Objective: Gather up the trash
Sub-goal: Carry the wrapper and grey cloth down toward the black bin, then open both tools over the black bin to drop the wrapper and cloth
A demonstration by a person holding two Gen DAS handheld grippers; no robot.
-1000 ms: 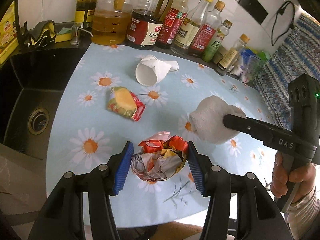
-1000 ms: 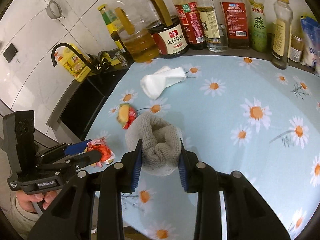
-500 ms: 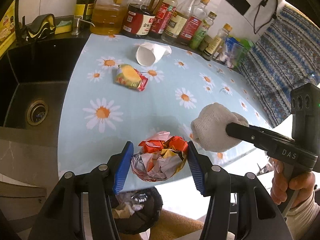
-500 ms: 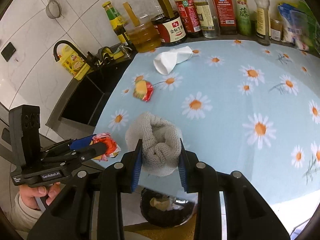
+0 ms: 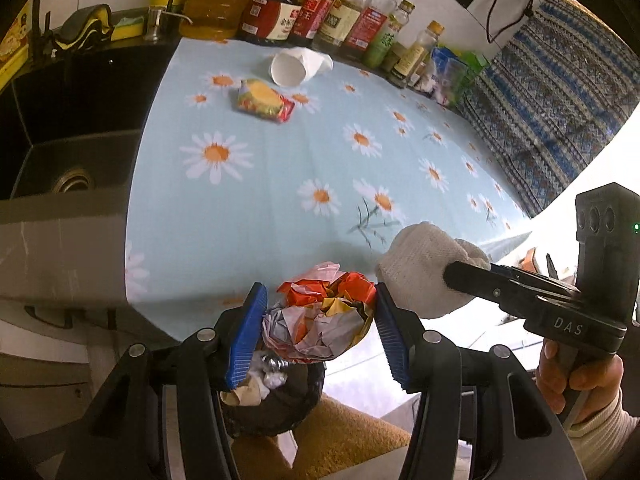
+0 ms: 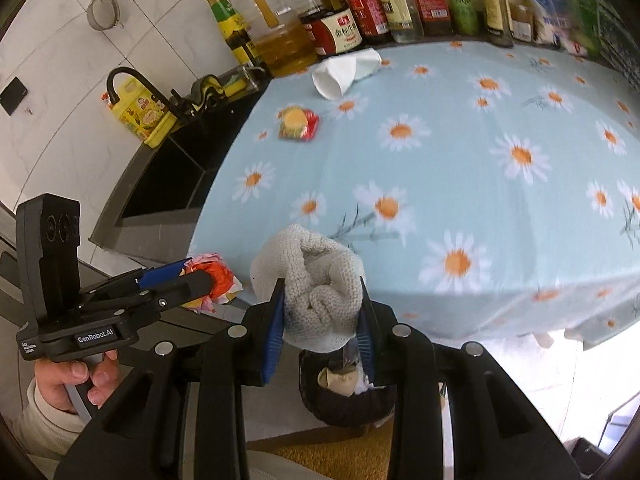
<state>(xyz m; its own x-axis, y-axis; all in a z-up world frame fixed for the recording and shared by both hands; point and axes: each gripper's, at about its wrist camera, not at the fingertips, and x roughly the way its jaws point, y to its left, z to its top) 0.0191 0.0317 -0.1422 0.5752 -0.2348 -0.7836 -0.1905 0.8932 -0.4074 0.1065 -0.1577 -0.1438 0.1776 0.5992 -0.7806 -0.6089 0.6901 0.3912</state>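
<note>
here, at the left, one dark sink is sitting beside the daisy tablecloth. two pieces of trash are lying on the cloth near the back row of bottles: one snack packet and one white paper cup on its side; the rest of the cloth is lying bare up to its front edge. the left gripper is clamping one crumpled wrapper ball past that edge, above one black trash bin on the floor. just to the right, the right gripper is squeezing one knitted white glove, also over the bin.
</note>
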